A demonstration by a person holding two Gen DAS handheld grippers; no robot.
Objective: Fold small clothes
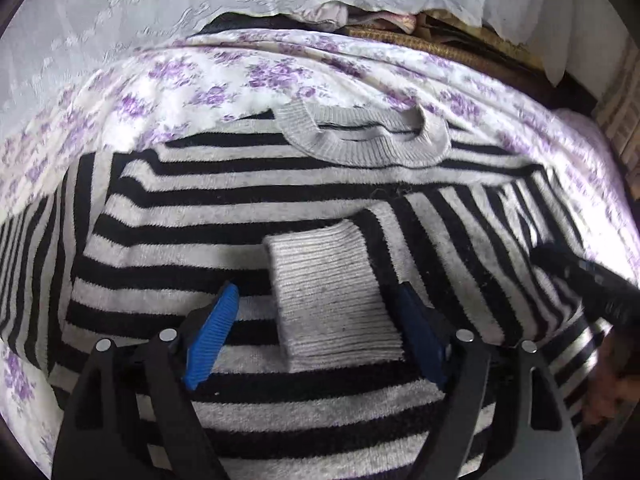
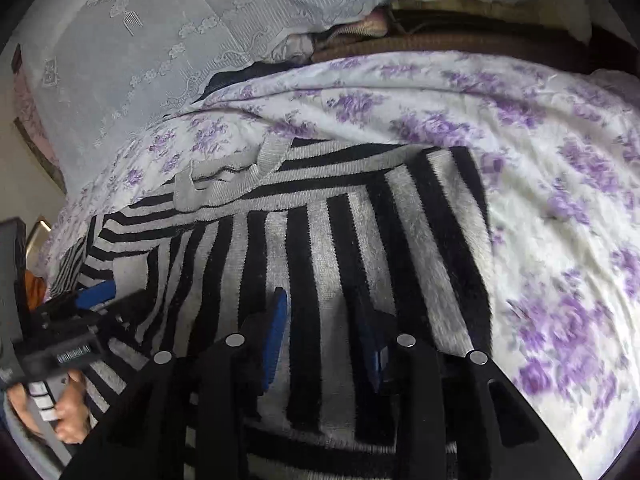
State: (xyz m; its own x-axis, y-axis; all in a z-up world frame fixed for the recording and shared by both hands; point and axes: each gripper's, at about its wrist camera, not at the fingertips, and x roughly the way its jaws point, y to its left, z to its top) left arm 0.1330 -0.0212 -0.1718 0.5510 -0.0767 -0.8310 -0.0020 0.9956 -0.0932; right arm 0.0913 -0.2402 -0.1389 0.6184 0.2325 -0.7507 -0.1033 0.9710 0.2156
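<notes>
The striped sweater lies on the floral bedspread, its grey collar at the far side. Over it the right gripper stands slightly parted, fabric between its blue pads. The left gripper is at the sweater's left edge, held by a hand.

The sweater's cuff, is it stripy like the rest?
No, the cuff is plain ribbed grey; the sweater has black and white stripes. Left wrist view shows it best.

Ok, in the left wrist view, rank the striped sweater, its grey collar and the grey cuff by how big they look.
1. striped sweater
2. grey collar
3. grey cuff

The collar and cuff look close; the cuff sits nearer the camera, so that order is unsure.
</notes>
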